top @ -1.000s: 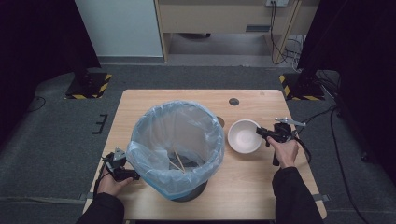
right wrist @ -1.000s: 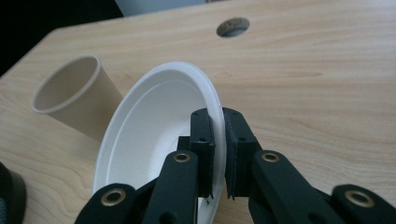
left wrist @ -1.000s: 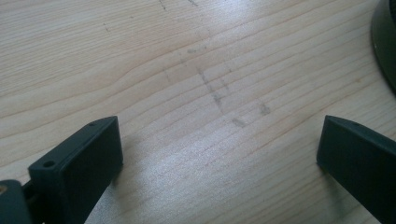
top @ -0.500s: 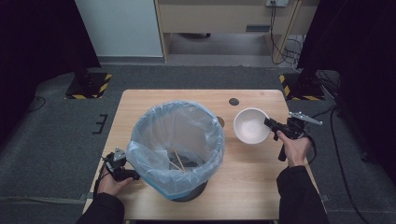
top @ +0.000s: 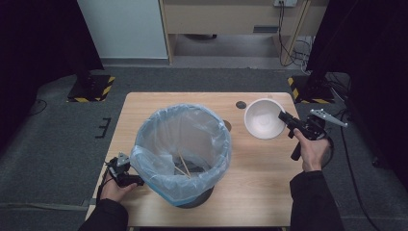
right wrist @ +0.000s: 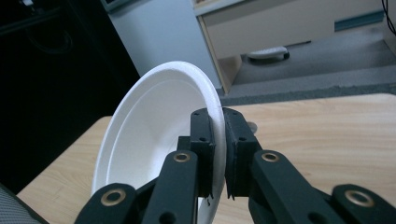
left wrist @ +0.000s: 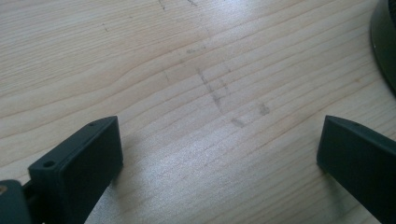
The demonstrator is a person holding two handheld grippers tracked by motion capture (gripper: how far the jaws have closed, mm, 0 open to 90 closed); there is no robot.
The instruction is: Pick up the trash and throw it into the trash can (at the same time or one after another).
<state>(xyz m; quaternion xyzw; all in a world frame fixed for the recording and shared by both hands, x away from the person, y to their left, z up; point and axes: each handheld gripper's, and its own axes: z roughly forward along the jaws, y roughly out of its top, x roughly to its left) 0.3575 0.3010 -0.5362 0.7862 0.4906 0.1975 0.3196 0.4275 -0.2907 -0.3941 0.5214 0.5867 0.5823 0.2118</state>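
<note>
A white foam bowl (top: 263,118) hangs above the table's right side, its rim pinched by my right gripper (top: 285,117), which is shut on it. In the right gripper view the bowl (right wrist: 149,135) stands tilted on edge, its rim between the two black jaws of my right gripper (right wrist: 218,140). A bin lined with a pale blue plastic bag (top: 180,149) stands mid-table with thin wooden sticks (top: 183,166) inside. My left gripper (top: 137,181) rests low at the bin's left front. In the left gripper view my left gripper (left wrist: 219,149) stands open over bare wood.
The wooden table (top: 260,178) has a small dark round disc (top: 241,104) near its far edge. The bin's dark base (left wrist: 385,42) shows at the upper right of the left gripper view. Grey floor, a cabinet and cables lie beyond the table.
My right gripper has lifted the white bowl off the table and carried it up and away from me. The left hand has stayed put.
</note>
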